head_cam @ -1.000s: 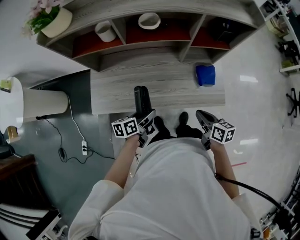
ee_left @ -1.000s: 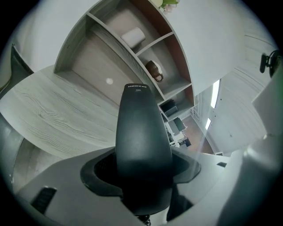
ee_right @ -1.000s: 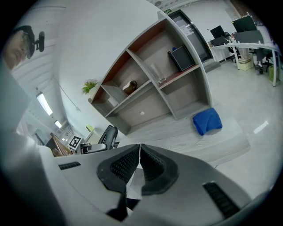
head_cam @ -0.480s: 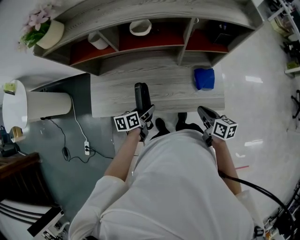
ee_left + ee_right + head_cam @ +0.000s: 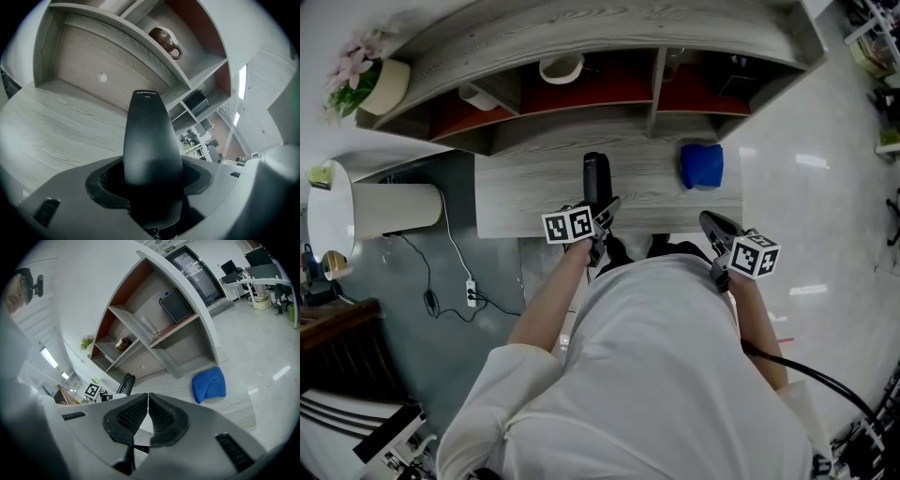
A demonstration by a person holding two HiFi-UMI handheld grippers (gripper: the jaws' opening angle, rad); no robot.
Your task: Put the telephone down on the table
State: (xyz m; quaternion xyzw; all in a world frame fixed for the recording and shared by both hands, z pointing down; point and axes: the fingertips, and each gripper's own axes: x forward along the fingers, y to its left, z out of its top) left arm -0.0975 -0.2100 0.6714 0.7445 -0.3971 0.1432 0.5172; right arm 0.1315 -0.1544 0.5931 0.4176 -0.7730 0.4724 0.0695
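The telephone (image 5: 597, 178), its lower end hidden in the left gripper's (image 5: 602, 223) clamping jaws, is over the grey wood table (image 5: 516, 202), left of the blue cloth (image 5: 701, 166); whether it touches the table is unclear. The right gripper (image 5: 714, 228), jaws together and empty, hangs just short of the cloth over glossy floor (image 5: 806, 216).

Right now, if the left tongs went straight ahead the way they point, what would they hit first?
Probably the shelf unit's back panel, near where it meets the table, with the tip of the gripped telephone touching first; depth is hard to judge.
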